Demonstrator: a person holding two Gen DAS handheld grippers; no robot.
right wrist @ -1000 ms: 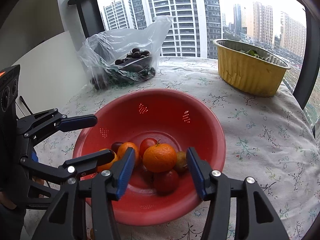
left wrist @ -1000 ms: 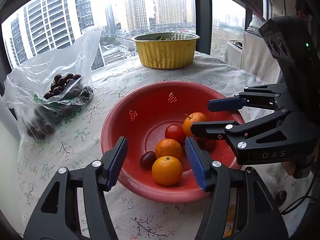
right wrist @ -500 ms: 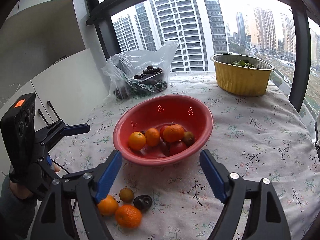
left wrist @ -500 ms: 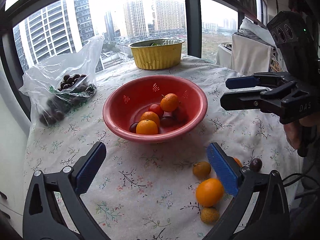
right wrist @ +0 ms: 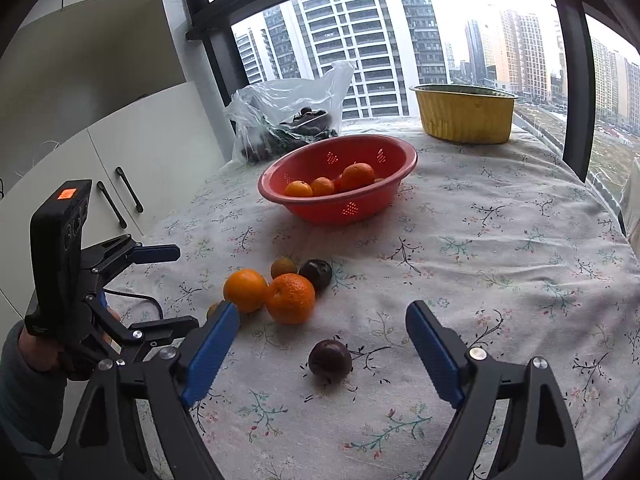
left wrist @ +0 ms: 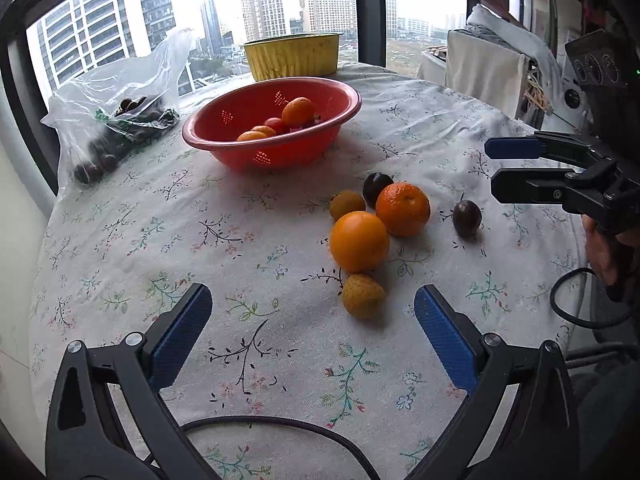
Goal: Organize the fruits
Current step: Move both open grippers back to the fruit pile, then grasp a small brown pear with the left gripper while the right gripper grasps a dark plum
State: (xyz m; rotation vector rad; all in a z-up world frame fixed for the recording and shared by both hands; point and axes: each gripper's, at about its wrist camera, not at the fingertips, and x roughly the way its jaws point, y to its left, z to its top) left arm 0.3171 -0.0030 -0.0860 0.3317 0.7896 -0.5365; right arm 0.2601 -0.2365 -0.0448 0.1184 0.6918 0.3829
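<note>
Both jaws stand spread wide and empty: the left gripper (left wrist: pixel 312 320) above the cloth short of the small yellowish fruit (left wrist: pixel 363 295), the right gripper (right wrist: pixel 320 344) framing a lone dark plum (right wrist: pixel 330 361). A second ago each pair of jaws was down inside the red basket (left wrist: pixel 224 142), among the fruit there; now both have drawn well back to the near side, so the drop-off looks done and a fresh pick is about to begin.

Largest first, the table (left wrist: pixel 120 240) under its flowered cloth carries everything. At the far edge sit a clear plastic bag (left wrist: pixel 120 92) of dark fruit and a yellow tub (left wrist: pixel 292 58). The basket stands mid-table, already holding oranges and a red fruit. Nearer, well apart from it, lies the loose cluster yet to be moved: a smooth orange (left wrist: pixel 359 241) touching a dimpled tangerine (left wrist: pixel 402 209), a second dark plum (left wrist: pixel 377 188) behind them, and another small yellowish fruit (left wrist: pixel 346 205) beside it. The lone plum rests a little apart on the right.

I judge the task partly done, with six fruits left on the cloth.
</note>
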